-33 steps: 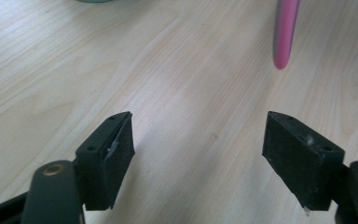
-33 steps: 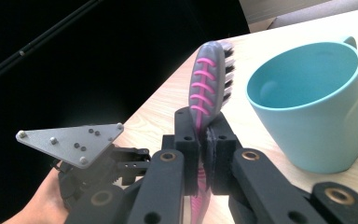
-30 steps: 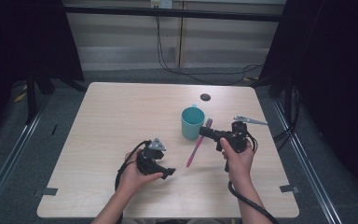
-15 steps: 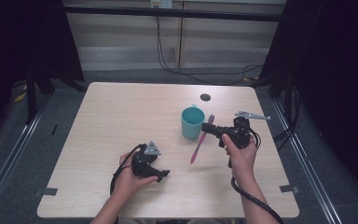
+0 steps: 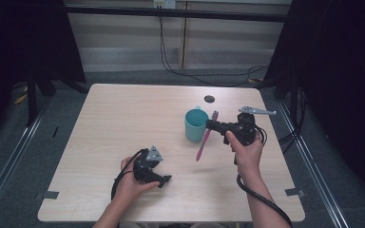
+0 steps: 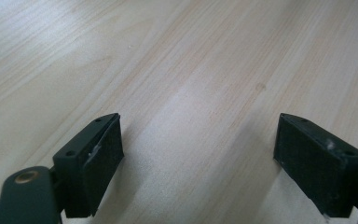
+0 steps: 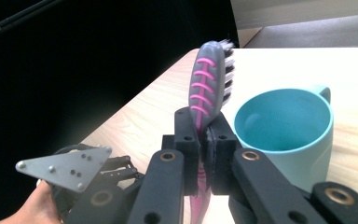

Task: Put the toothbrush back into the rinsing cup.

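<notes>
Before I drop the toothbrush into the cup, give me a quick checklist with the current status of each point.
1. Grip: right hand-held gripper shut on the toothbrush just below its head: ok.
2. Brush over the cup: not ok; it hangs beside the cup, handle end low, near the table.
3. Brush orientation: bristle head up, handle down: ok.
4. Cup upright, nothing seen inside: ok.
5. Left hand-held gripper away from the cup, jaws open and just been opening, nothing between them: ok.
6. Handle end clear of the tabletop: cannot tell.
</notes>
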`<state>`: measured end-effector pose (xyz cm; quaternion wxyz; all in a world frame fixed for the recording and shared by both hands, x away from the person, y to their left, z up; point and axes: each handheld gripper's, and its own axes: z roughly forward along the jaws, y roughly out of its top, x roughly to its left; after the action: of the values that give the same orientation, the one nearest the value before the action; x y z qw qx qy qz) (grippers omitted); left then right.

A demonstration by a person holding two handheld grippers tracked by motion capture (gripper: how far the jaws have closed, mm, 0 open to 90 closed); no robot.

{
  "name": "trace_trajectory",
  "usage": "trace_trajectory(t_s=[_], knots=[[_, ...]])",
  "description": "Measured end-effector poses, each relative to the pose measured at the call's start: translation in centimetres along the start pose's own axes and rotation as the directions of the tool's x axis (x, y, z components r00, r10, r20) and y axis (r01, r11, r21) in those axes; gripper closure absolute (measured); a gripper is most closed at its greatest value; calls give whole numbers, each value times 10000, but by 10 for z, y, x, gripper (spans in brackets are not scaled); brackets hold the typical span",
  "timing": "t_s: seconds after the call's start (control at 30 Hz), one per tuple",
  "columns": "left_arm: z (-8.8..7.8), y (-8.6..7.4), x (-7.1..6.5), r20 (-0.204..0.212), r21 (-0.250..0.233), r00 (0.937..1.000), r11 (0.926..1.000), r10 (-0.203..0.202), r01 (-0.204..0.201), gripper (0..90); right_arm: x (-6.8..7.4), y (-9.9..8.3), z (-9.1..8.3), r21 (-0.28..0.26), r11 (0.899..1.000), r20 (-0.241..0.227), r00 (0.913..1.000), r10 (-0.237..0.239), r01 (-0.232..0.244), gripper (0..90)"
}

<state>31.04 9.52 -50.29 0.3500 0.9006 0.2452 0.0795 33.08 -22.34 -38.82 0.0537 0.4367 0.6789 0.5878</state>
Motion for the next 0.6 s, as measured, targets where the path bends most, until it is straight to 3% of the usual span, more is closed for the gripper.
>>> trace_trajectory(t_s=[0.6], knots=[[2,-8,0,135,-612,9998,9980,150,-141,95,5,24,-1,58,9990,232,9987,-451,450,852]])
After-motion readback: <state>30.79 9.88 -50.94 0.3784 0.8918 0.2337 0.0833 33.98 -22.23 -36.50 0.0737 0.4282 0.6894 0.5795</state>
